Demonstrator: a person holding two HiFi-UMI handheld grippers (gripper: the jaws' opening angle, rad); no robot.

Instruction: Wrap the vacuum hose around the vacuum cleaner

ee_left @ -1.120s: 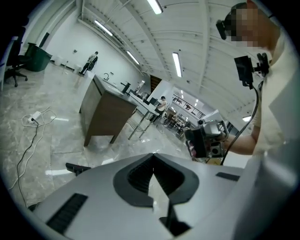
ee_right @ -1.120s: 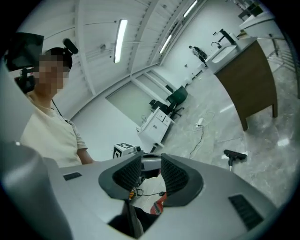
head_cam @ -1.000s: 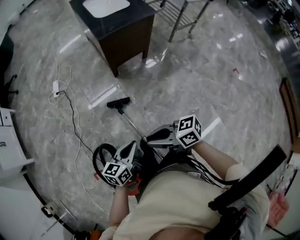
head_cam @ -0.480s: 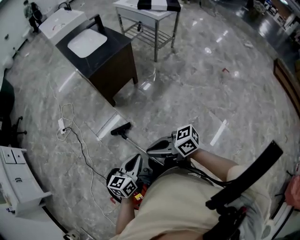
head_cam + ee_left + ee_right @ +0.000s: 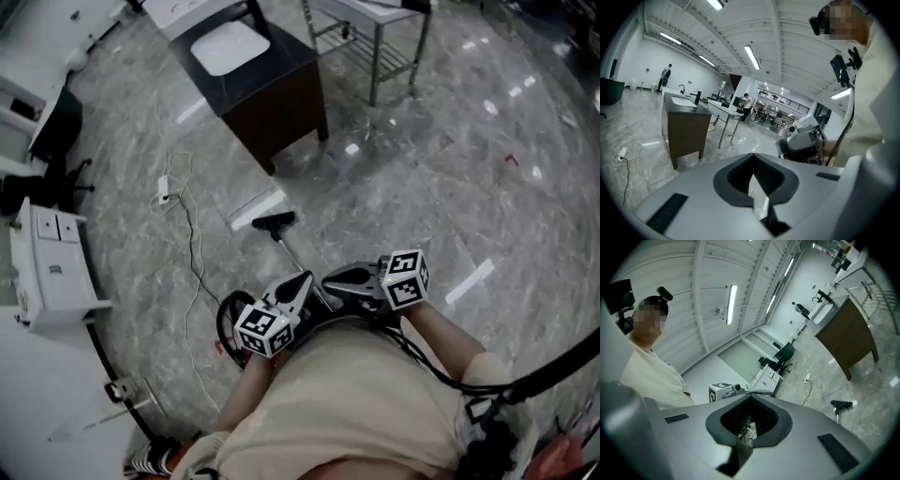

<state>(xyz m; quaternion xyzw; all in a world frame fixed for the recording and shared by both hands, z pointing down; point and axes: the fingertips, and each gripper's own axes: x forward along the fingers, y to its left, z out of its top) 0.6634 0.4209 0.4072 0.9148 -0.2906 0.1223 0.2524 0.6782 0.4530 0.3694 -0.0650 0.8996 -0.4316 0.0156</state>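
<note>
— What's the right gripper (image 5: pixel 749 414) doing?
— Its fingers (image 5: pixel 780 425) are pressed together with nothing between them.
— And beyond?
— A vacuum floor head (image 5: pixel 842 404) on the marble floor (image 5: pixel 876 394), a dark sink cabinet (image 5: pixel 848 341) behind, and a white cable (image 5: pixel 809 380) near a black chair (image 5: pixel 786 354).
— On the left?
— A person in a cream shirt (image 5: pixel 649 378).

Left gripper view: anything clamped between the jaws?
No: the left gripper has its jaws shut against each other, with nothing between them.
</note>
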